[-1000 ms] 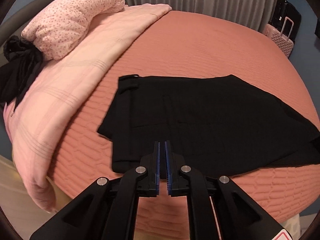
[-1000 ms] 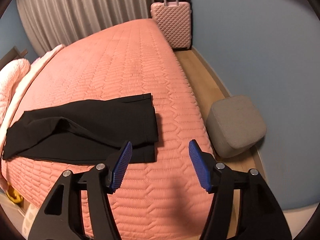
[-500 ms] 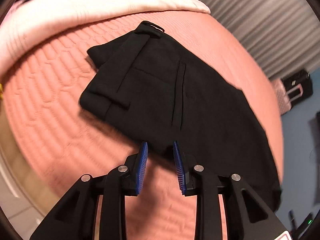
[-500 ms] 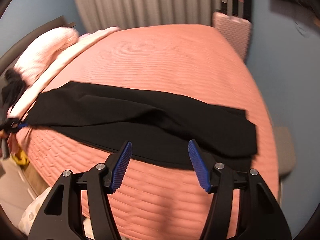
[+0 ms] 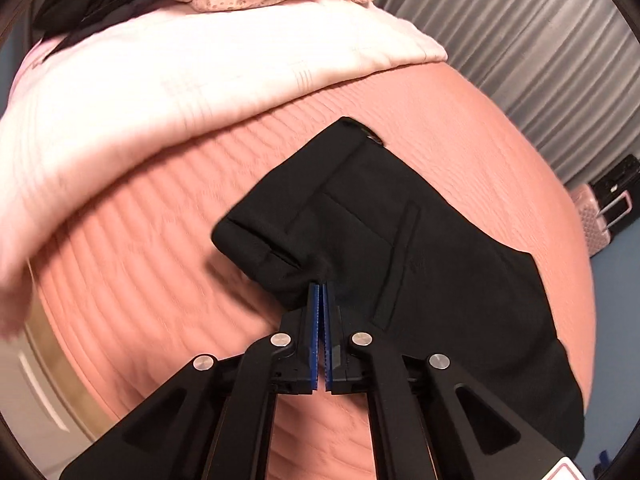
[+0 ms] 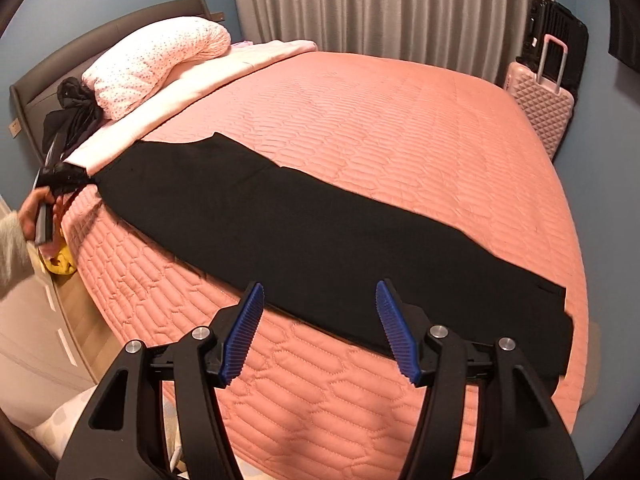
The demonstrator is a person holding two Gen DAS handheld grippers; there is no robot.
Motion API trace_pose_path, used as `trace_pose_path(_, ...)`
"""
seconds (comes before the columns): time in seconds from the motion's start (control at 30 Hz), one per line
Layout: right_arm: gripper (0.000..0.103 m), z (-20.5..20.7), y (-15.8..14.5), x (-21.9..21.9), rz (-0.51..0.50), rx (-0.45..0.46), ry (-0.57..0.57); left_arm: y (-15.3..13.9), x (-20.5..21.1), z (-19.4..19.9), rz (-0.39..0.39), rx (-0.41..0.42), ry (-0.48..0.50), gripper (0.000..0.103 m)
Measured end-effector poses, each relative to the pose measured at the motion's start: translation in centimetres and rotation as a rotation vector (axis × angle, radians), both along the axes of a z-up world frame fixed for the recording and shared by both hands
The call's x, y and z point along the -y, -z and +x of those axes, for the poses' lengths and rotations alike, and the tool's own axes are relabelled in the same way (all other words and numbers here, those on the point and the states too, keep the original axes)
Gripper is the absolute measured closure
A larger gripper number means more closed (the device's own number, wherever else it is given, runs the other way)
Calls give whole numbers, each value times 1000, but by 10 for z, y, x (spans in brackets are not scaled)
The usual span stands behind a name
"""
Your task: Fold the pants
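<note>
Black pants point(image 6: 312, 216) lie folded lengthwise across the pink quilted bed point(image 6: 400, 128), waist at the left, hems at the right. In the left wrist view my left gripper point(image 5: 321, 286) is shut on the near waist corner of the pants point(image 5: 420, 256), bunching the cloth. It also shows at the far left of the right wrist view point(image 6: 60, 172), held in a hand. My right gripper point(image 6: 320, 296) is open and empty, hovering above the near edge of the pant legs.
A folded pale pink blanket point(image 5: 160, 80) and a dotted pillow point(image 6: 156, 56) lie at the head of the bed, with dark clothing point(image 6: 70, 112) beside them. A pink suitcase point(image 6: 540, 108) stands by the curtain. Wooden floor point(image 6: 84, 344) lies on the left.
My left gripper moved in and closed on the waist corner of the pants. My right gripper swung left from the hem end and now faces the middle of the legs, still open.
</note>
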State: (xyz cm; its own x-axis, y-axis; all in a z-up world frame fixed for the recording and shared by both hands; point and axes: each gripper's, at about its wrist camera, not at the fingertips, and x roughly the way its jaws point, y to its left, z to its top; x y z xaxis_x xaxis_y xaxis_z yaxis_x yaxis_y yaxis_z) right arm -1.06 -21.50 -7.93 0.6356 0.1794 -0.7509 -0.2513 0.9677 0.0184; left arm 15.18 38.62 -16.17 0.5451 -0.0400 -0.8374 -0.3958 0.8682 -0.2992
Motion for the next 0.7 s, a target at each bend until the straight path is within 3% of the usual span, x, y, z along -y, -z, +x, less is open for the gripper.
trace_pose_path(0.1, 45, 0, 4, 14, 8, -21, 62, 10, -7, 4, 145, -115, -23, 103)
trace_pose_path(0.17, 45, -5, 4, 31, -2, -20, 114, -5, -12, -14, 131, -58, -55, 101)
trace_pose_path(0.23, 41, -14, 5, 58, -17, -15, 195, -27, 2, -31, 193, -14, -56, 101)
trace_pose_path(0.3, 41, -20, 9, 90, -35, -28, 288, -50, 44, -44, 331, 15, 43, 99)
trace_pose_path(0.37, 41, -25, 16, 129, -37, -50, 399, -60, 89, -46, 395, 32, 152, 97)
trace_pose_path(0.5, 41, -20, 29, 196, -8, -102, 559, -66, 188, -50, 398, 75, 335, 93)
trace_pose_path(0.57, 36, -10, 37, 229, 74, -139, 599, -66, 244, -51, 398, 90, 414, 64)
trace_pose_path(0.7, 34, 10, 55, 274, 167, -170, 662, -63, 339, -64, 381, 126, 573, 61)
